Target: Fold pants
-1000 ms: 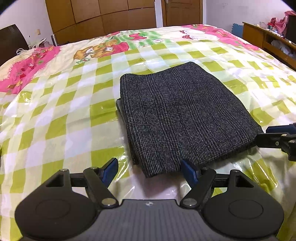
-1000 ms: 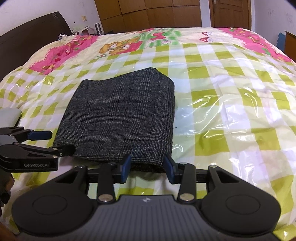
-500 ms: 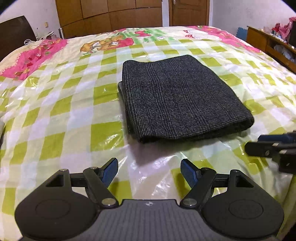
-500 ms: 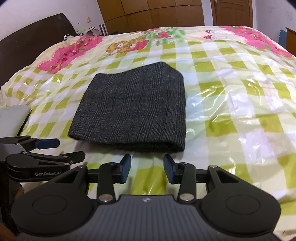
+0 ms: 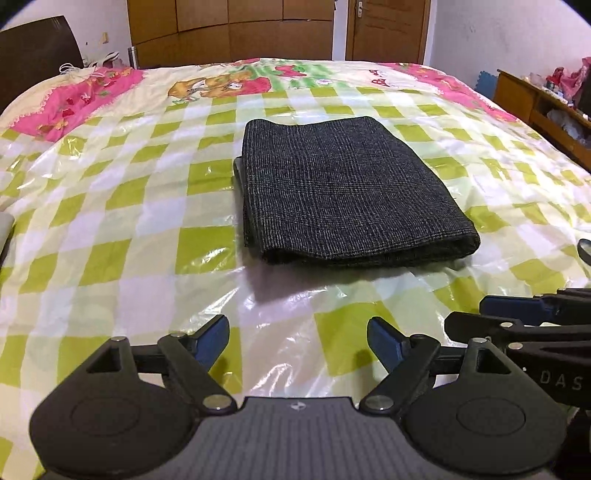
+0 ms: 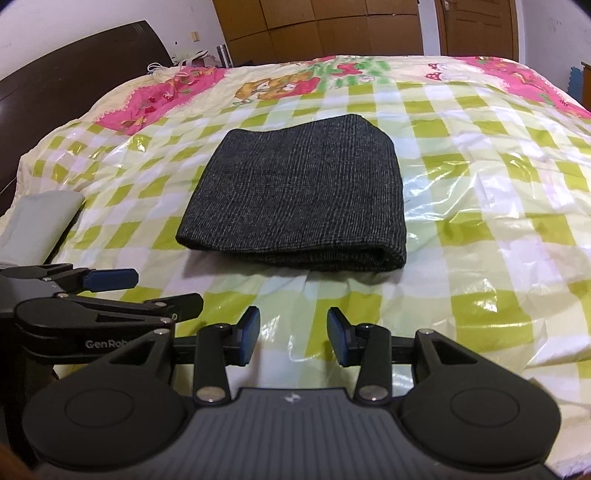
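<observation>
1. Lying flat near the middle of the bed (image 5: 110,229), the dark grey checked pants (image 5: 347,192) are folded into a compact rectangle, its thick rounded fold edge facing the cameras.
2. The bed is covered by a green-and-white checked quilt with pink cartoon borders, under a glossy clear plastic sheet (image 6: 480,206) that wrinkles and shines beside the pants.
3. The left tool (image 5: 297,341) hovers over the near edge of the bed, its blue-padded fingers (image 5: 212,341) spread wide and grasping nothing; it is well apart from the pants.
4. The right tool (image 6: 293,336) sits just beside the left one, its fingers (image 6: 341,338) parted by a narrower gap, released, nothing between them, and clear of the pants.
5. Each tool shows at the edge of the other's view.
6. A dark wooden headboard (image 6: 74,70) stands at the left of the bed, wooden wardrobe doors (image 5: 240,29) behind it, and a low wooden shelf unit (image 5: 535,107) with clutter on the right.
</observation>
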`<state>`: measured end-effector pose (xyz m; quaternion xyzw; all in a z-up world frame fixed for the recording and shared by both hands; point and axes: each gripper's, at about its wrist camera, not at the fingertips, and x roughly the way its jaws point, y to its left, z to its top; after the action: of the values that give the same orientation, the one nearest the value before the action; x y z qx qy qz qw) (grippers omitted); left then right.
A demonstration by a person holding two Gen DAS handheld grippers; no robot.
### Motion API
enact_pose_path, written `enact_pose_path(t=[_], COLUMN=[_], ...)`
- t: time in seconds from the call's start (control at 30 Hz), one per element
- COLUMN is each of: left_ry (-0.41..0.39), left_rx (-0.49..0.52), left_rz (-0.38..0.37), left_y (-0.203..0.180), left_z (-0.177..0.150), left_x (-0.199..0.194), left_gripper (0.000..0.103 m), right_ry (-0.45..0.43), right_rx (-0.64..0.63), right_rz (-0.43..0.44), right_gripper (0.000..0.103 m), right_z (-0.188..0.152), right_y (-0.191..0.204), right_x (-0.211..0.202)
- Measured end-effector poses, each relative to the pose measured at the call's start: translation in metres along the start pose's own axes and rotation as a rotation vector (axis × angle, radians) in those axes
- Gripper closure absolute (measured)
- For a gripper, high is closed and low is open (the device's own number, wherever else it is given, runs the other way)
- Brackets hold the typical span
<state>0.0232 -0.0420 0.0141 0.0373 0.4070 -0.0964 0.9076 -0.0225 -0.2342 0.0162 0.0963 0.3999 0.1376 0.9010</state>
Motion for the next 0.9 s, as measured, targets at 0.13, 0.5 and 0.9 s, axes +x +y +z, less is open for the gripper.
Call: enact_pose_path(t=[0.13,0.5,0.9], left_ry=[0.004,0.012,0.012], left_rx=[0.005,0.012,0.028], left_rz=[0.006,0.02,0.07], left_y=[-0.002,-0.009,-0.016], left_z=[-0.003,-0.005,-0.004], left_x=[0.001,0.002,0.001], left_gripper=[0.009,0.008,0.008], right_ry=[0.006,0.016,0.021], right_rx=[0.006,0.019,0.024], right_rz=[-0.003,0.0,0.002], right_gripper=[0.062,0.062,0.062], right_z=[-0.002,-0.007,-0.008], right_y=[-0.001,-0.002,-0.003], right_x=[0.002,0.004,0.005])
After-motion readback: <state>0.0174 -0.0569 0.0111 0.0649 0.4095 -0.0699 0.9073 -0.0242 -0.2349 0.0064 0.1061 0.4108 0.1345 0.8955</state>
